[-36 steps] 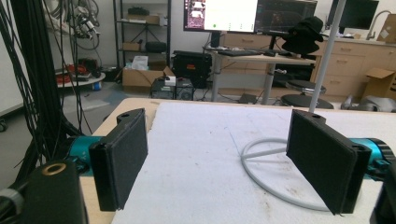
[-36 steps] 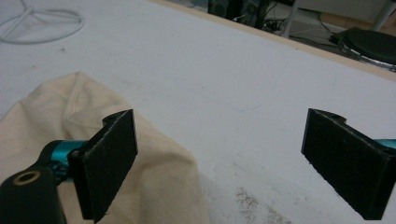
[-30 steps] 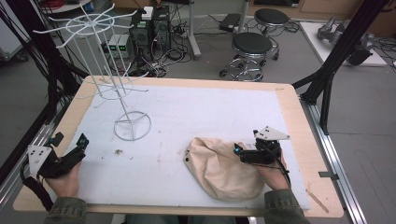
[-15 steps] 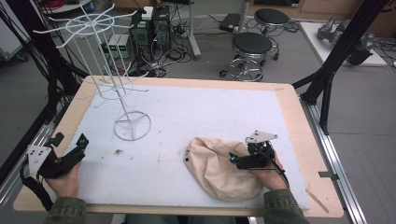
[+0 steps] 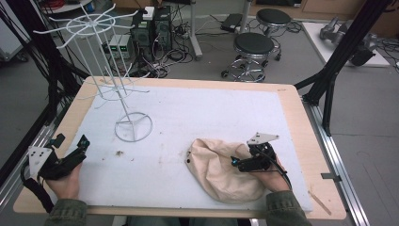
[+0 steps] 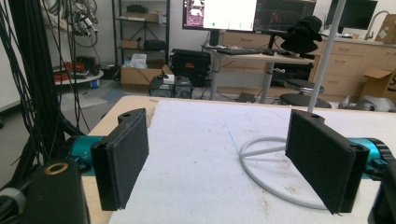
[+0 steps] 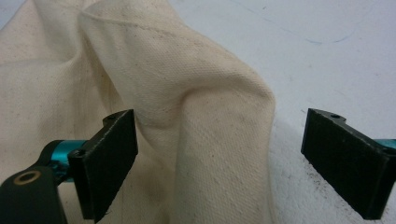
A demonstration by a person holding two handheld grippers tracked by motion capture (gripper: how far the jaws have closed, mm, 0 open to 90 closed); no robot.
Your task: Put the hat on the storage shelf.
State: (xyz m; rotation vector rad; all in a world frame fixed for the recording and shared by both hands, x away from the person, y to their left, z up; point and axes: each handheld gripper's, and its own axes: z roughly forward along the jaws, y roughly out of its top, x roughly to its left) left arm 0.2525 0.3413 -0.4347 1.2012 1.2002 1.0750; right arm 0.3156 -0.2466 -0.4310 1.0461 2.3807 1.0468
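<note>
High view puts the cream cloth hat [image 5: 221, 172] at about five o'clock on the white foam mat [image 5: 202, 117], with the right gripper [image 5: 234, 163] lying across its right side, and the right gripper view shows those jaws standing wide apart around a raised fold [image 7: 219, 135] of the fabric, clamped on nothing. The risk I judge most likely is a thin pinch: the fold is soft and rounded, so closing jaws could catch a single layer or slide off its crest, and a lift would then drag or drop the hat. One jaw sits over the cloth and the other over bare mat, so a closing stroke may also just push the fold flat. The left gripper [image 5: 79, 149] rests at eight o'clock, jaws likewise apart and empty, well apart from the hat. The white wire rack [image 5: 113, 84] stands at ten o'clock, its ring base [image 6: 261, 163] near the left jaws; its spreading arms could snag a hand or the cloth. Nothing lies between hat and rack except bare, slightly soiled mat.
</note>
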